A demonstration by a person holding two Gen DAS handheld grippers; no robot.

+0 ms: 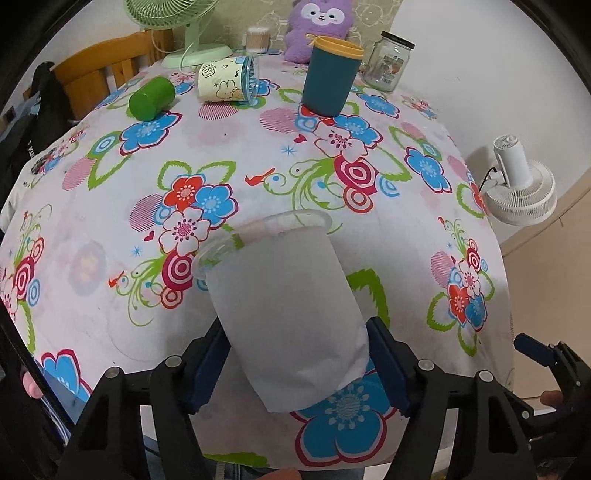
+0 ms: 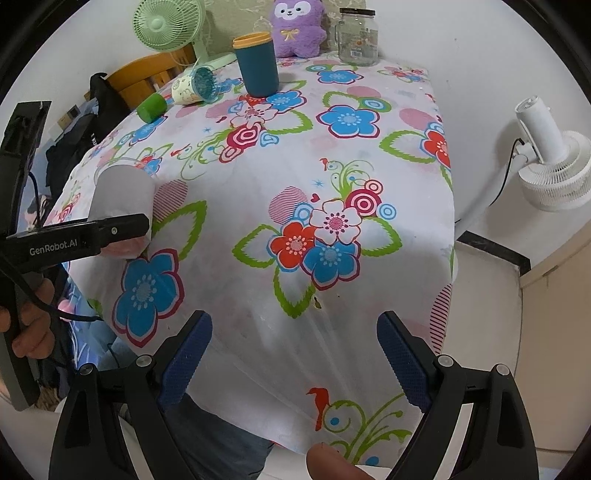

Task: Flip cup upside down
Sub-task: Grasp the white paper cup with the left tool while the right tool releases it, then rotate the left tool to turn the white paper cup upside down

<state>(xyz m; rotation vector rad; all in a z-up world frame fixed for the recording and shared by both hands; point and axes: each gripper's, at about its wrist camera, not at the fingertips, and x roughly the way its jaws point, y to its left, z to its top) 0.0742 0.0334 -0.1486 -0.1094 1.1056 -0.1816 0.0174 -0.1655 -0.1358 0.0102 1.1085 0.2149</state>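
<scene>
A frosted translucent plastic cup (image 1: 284,314) is held between the blue pads of my left gripper (image 1: 295,354). It is tilted, its clear rim pointing away and slightly left, its base toward the camera. It is above the near part of the floral tablecloth (image 1: 258,155). In the right wrist view the same cup (image 2: 122,199) shows at the left, clamped by the left gripper's black finger (image 2: 110,230). My right gripper (image 2: 295,358) is open and empty over the table's near edge.
At the far end stand a teal cup with a yellow rim (image 1: 330,75), a glass jar (image 1: 389,61), a purple plush (image 1: 317,22) and a green fan (image 1: 177,22). A cartoon cup (image 1: 225,79) and a green cup (image 1: 151,98) lie on their sides. A white fan (image 1: 521,184) stands right of the table.
</scene>
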